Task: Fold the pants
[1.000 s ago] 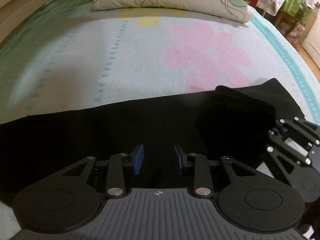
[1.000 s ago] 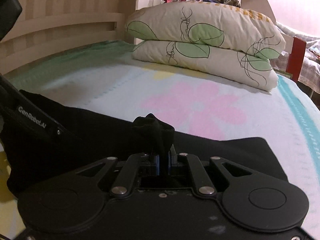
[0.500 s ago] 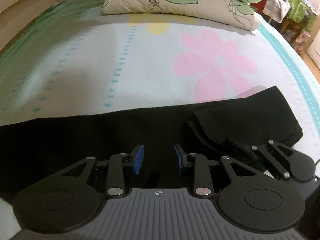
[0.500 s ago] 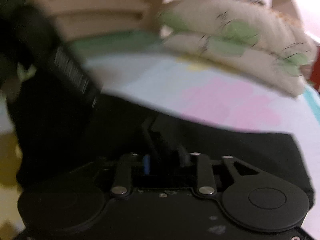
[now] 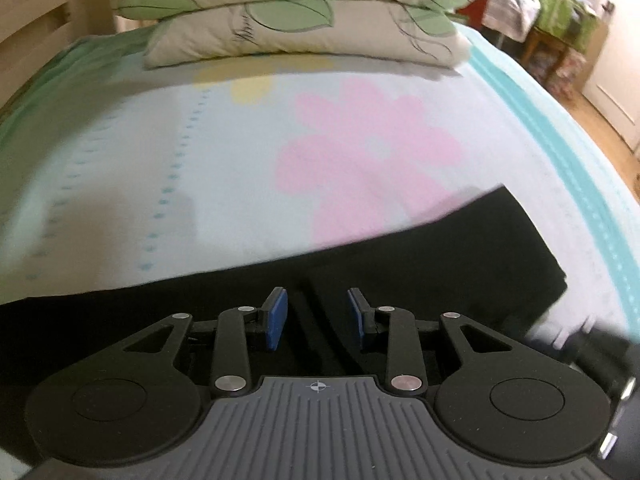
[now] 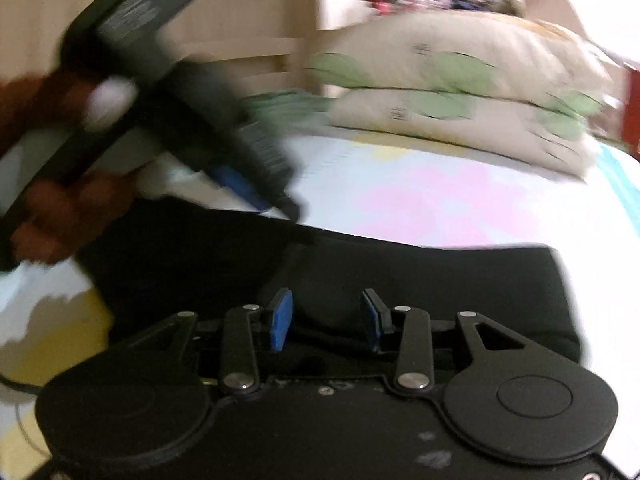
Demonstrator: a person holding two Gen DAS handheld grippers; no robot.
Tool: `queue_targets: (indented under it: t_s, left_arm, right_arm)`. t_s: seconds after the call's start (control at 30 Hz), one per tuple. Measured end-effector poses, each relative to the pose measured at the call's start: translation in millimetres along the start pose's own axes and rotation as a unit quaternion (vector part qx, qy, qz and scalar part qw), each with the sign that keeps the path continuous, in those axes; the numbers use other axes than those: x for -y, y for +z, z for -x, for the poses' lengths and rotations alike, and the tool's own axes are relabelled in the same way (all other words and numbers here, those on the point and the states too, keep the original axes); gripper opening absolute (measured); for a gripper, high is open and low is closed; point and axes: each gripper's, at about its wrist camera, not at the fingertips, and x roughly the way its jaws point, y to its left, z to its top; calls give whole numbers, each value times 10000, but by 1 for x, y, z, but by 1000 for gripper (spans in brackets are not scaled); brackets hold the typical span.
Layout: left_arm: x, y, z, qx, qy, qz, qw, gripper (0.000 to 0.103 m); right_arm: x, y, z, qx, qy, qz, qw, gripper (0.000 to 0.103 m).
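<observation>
Right wrist view: wide right gripper [image 6: 325, 320] over pants [image 6: 420, 280], left gripper [image 5: 316, 318] likewise wide, pillows [image 6: 460, 92] beyond.

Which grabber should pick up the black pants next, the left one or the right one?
Probably the left. The left gripper is open, pointing straight over the long unfolded stretch of the pants. The right gripper is open too, but it sits over the end that already looks folded.

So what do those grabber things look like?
Both are black, with round discs, silver rivets and blue pads inside the jaws. The left gripper has a grey ribbed top with a small crosshair mark; the right gripper has a plain black, scuffed top.
</observation>
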Motion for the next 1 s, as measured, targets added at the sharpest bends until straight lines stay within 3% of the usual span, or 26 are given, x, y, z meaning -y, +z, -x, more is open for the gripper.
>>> queue_targets:
  t_s: [0.07, 0.1, 0.13, 0.17, 0.2, 0.3, 0.4, 0.53, 0.7, 0.83, 0.93, 1.0]
  left_arm:
    - [5, -4, -8, -108, -31, -61, 9999, 32]
    - [7, -6, -12, -168, -50, -98, 9998, 32]
    - [10, -8, -16, -214, -76, -149, 9996, 32]
    - [13, -10, -19, -232, -94, -206, 9995, 32]
    - [16, -12, -21, -235, -103, -265, 9993, 32]
    - [23, -16, -26, -245, -153, -356, 9989, 32]
    - [26, -19, -31, -291, -202, -360, 9987, 32]
    - [31, -23, -34, -234, -162, -502, 9983, 33]
    - [31, -26, -36, -139, -207, -549, 9982, 33]
    - [29, -29, -34, -61, -279, -560, 9980, 33]
    - [30, -31, -32, -43, -275, -564, 9980, 33]
    - [28, -31, -29, -38, -319, -579, 9978, 33]
  right_arm:
    - [25, 2, 0, -12, -403, -291, 9988, 39]
    - [36, 4, -2, -34, -562, -415, 9976, 34]
    - [46, 6, -5, -66, -647, -510, 9966, 26]
    - [57, 9, -8, -128, -719, -613, 9954, 7]
    - [65, 10, -12, -173, -787, -688, 9944, 4]
    - [81, 10, -20, -245, -933, -711, 9928, 4]
    - [89, -2, -33, -717, -1331, -561, 9869, 1]
    - [93, -13, -26, -583, -1350, -371, 9884, 0]
    - [92, -6, -21, -564, -1363, -583, 9873, 0]
    - [90, 13, -18, -125, -1339, -496, 9897, 3]
    - [95, 19, -36, -200, -1396, -564, 9884, 4]
    - [103, 14, -51, -508, -1467, -648, 9857, 2]
